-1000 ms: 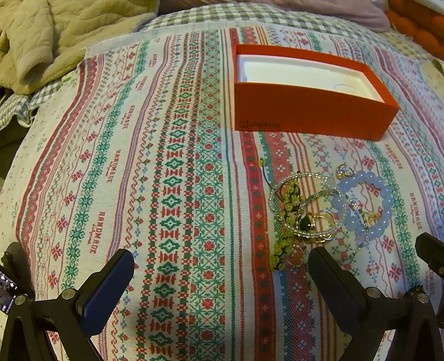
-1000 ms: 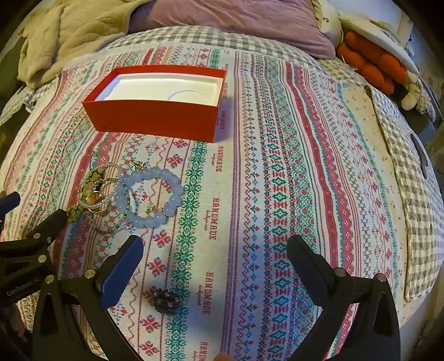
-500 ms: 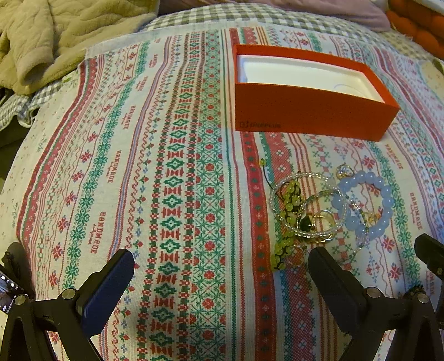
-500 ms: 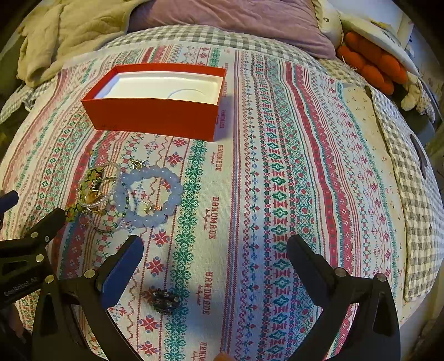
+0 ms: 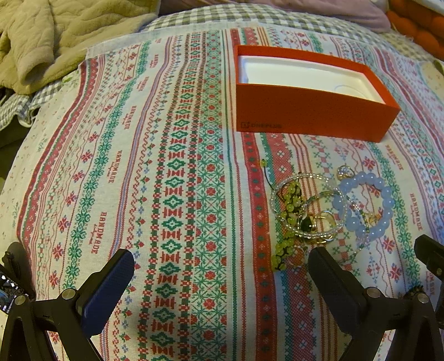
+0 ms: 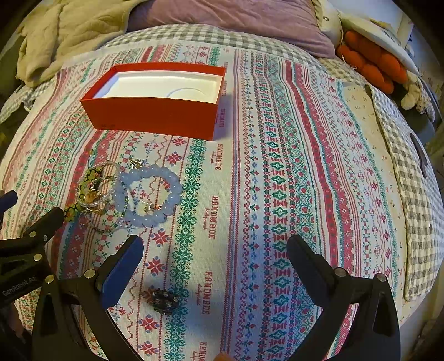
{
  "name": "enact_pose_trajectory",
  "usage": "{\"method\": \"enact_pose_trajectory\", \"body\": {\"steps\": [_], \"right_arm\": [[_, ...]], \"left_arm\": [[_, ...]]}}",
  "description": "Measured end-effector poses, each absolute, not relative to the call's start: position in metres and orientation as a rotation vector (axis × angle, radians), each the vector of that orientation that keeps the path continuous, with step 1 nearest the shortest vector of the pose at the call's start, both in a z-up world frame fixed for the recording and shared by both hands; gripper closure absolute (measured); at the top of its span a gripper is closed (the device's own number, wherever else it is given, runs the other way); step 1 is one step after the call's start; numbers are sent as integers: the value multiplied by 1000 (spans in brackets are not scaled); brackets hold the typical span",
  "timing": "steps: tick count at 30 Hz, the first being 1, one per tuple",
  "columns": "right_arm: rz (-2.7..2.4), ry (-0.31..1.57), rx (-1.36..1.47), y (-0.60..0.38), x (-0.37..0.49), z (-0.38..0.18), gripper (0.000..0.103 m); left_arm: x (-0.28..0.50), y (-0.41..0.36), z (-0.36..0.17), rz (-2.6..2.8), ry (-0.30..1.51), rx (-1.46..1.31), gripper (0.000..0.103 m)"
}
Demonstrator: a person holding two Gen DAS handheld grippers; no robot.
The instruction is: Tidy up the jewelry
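Note:
An open red box (image 5: 310, 111) (image 6: 155, 113) with a white, empty inner tray stands on the patterned cloth. In front of it lies a pile of jewelry: a pale blue bead bracelet (image 5: 385, 205) (image 6: 172, 177), a clear bead bracelet (image 5: 277, 191), a green bead strand (image 5: 288, 219) (image 6: 83, 180) and gold rings (image 5: 324, 219). A small dark studded piece (image 6: 165, 300) lies apart, between my right gripper's fingers. My left gripper (image 5: 219, 277) is open, its right finger just short of the pile. My right gripper (image 6: 213, 263) is open with nothing held.
The striped embroidered cloth (image 5: 172, 177) covers a bed with a checked sheet (image 6: 416, 155). A beige quilted blanket (image 5: 55, 33) lies at the back left, a purple pillow (image 6: 236, 19) behind and orange plush (image 6: 371, 64) at the back right.
The right wrist view has shifted slightly, so the box and jewelry sit a little lower and nearer. The left gripper has not moved.

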State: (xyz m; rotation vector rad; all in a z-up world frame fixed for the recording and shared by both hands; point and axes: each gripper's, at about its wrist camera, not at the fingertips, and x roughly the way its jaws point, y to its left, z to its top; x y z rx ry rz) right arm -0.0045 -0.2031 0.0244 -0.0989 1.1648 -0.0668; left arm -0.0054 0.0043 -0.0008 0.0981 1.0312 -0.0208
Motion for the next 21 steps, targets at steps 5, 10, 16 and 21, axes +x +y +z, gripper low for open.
{"method": "enact_pose_trajectory", "body": {"steps": [5,10,16,21], "right_arm": [[-66,1167,-100,-204,-5,23,0],[-67,1166,-100,-204,-5,23,0],[-68,1165,-107,-204,-5,24,0],[-65,1158,-120,-204,-2,30,0]], "left_arm": [[-5,5,-1,-23,1033,97,0],[-4,6,0,-25,1035,91,0],[-3,7,-1,-32,1046,79,0],[1,9,2,-29,1042,95,0]]}}
